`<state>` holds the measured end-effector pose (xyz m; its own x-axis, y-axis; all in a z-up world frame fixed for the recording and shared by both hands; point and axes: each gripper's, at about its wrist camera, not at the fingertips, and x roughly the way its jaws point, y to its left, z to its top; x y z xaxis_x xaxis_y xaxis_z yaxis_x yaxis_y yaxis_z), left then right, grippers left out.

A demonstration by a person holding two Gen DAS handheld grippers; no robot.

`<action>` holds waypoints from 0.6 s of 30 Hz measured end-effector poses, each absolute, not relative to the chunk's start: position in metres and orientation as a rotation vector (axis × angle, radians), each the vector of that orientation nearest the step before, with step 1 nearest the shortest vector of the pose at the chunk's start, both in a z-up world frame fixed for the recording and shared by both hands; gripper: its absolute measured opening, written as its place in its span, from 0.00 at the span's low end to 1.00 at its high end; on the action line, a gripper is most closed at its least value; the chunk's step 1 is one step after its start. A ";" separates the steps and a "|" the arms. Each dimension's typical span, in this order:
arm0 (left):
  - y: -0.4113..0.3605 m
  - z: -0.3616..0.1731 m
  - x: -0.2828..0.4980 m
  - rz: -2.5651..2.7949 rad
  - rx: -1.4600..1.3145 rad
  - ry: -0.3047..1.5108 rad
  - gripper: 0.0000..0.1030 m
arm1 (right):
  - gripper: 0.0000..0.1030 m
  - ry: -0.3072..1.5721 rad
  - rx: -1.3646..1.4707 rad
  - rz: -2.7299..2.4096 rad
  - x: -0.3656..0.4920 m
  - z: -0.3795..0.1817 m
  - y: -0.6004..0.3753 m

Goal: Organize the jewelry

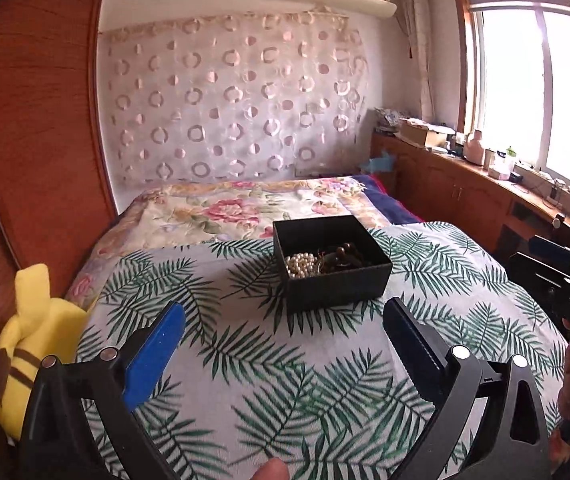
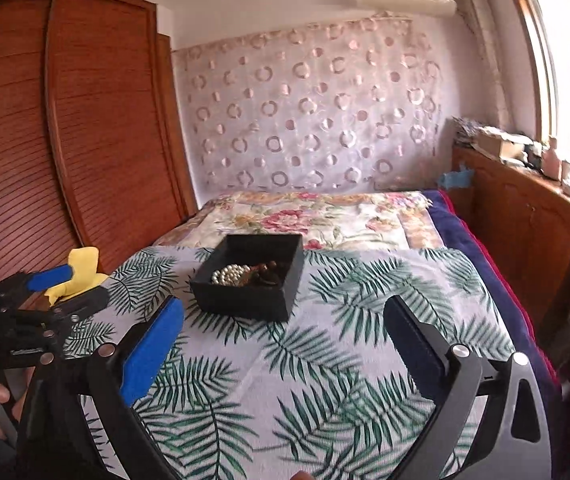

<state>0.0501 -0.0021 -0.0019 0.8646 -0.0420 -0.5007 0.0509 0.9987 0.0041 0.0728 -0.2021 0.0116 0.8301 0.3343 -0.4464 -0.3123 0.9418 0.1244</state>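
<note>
left gripper (image 1: 283, 322): mine, jaws wide apart, nothing in them
right gripper (image 2: 283, 320): same deal, spread wide, empty
leaf-print cloth (image 1: 269, 364): right under both
black box (image 1: 331, 262): sits ahead on the cloth
pearl beads (image 1: 300, 265): inside it, beside dark beads (image 1: 343, 256)
floral blanket (image 1: 221, 212): beyond the box

wrist views, facing shared box (image 1: 331, 260)

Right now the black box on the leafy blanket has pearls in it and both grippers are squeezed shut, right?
Not quite. The black box on the leafy blanket does hold pearls, but the left gripper and right gripper are both wide open and empty, as each wrist view shows.
</note>
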 end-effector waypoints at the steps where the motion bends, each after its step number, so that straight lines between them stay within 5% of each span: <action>1: -0.002 -0.003 0.046 -0.040 0.021 0.525 0.93 | 0.98 0.483 0.051 0.334 0.070 0.010 -0.204; 18: 0.005 -0.014 0.029 0.005 -0.010 0.541 0.93 | 0.98 0.461 0.046 0.289 0.056 0.001 -0.208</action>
<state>0.0292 0.0046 -0.0143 0.8572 0.0020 -0.5151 -0.0073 0.9999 -0.0083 0.0557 -0.2075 0.0005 0.8558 0.2849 -0.4318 -0.2641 0.9583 0.1090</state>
